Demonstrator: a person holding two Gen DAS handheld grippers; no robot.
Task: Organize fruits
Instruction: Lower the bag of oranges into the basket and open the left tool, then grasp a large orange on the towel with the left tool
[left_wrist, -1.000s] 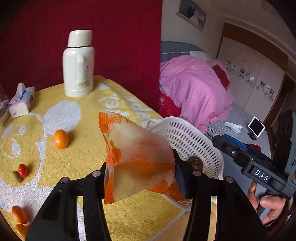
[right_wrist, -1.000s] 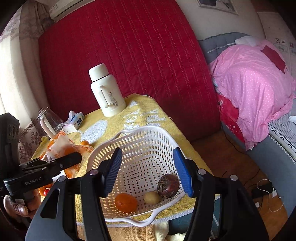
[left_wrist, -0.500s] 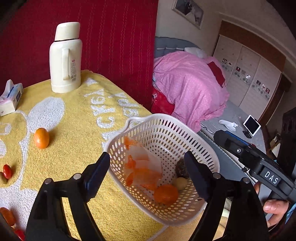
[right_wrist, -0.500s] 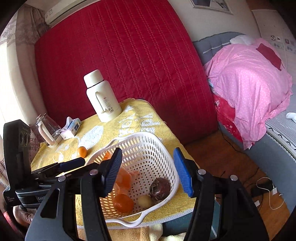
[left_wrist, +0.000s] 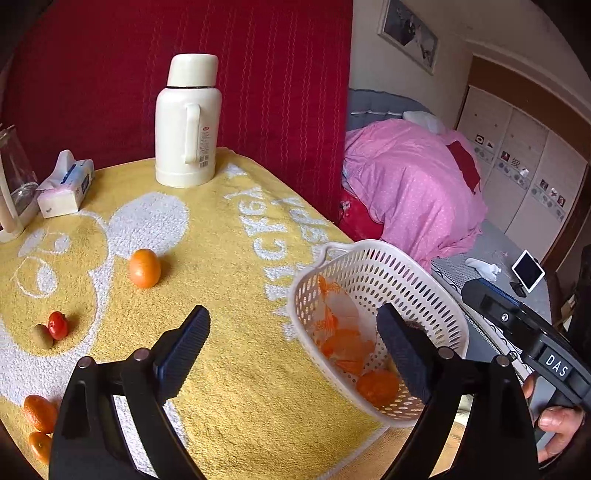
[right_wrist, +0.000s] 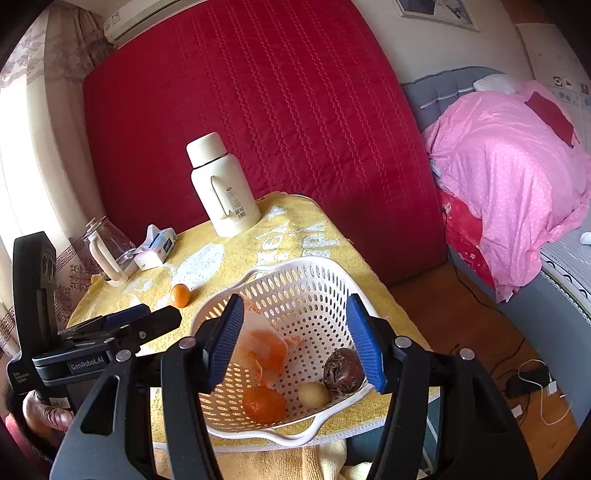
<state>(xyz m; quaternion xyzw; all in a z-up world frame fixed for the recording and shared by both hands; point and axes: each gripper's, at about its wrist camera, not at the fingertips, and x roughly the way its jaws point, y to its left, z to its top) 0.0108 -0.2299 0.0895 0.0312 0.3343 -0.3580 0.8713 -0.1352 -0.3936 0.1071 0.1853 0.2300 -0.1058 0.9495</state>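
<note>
Both hand-held grippers, left (left_wrist: 293, 347) and right (right_wrist: 297, 341), were spread wide, pinching nothing. The basket (right_wrist: 314, 280) sat at the table (left_wrist: 229, 258) edge, containing a bag (right_wrist: 264, 350), an orange (right_wrist: 263, 404) and two other fruits. Another orange (left_wrist: 144, 267) lay on the table, apart.

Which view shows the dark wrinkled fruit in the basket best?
Right wrist. There the dark wrinkled fruit lies in plain sight on the basket floor, beside a small pale fruit, only its right edge cut by a fingertip. In the left wrist view that gripper's right finger hides nearly all of it; just a dark sliver shows.
</note>
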